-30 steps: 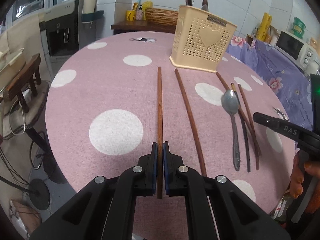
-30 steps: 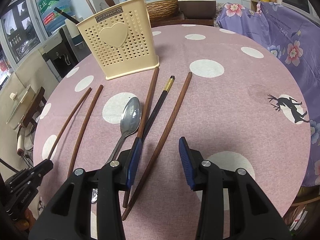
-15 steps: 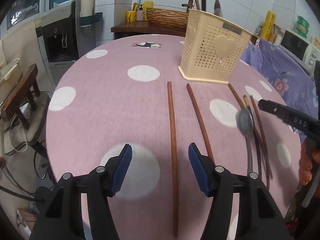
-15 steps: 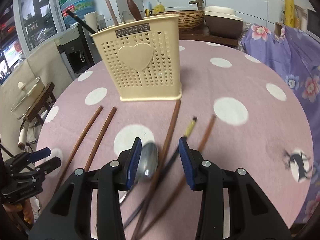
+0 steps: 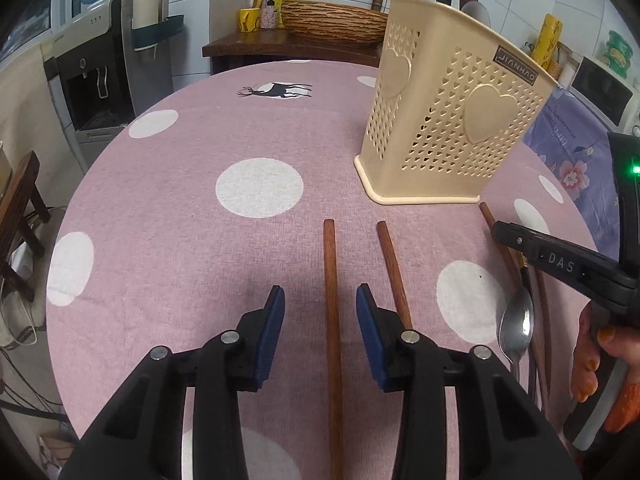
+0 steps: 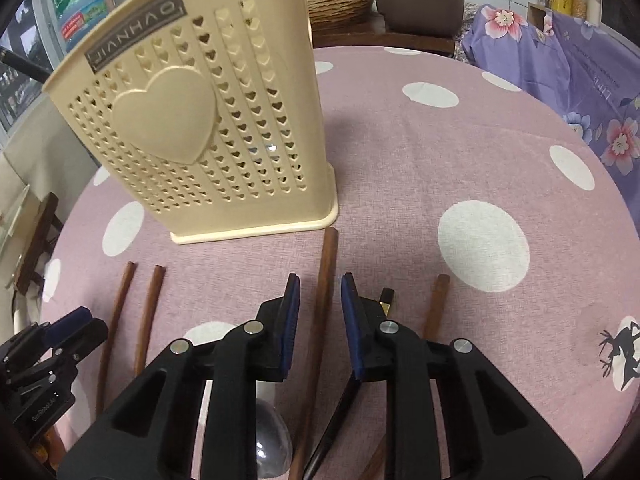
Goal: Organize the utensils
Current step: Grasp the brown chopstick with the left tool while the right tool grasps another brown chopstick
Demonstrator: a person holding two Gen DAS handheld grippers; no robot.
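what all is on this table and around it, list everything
utensil holder: one, cream, upright on the table beyond the utensils
brown chopsticks: four, wood, flat in front of the holder
black chopstick: one, gold-tipped, among the brown ones
spoon: one, silver, beside the chopsticks
tablecloth: one, pink with white dots, over the table
wicker basket: one, brown, on the sideboard behind
left hand-held gripper: black, blue pads, jaws just closing but apart, either side of a brown chopstick
right hand-held gripper: same colours, jaws just closing but apart, either side of another brown chopstick
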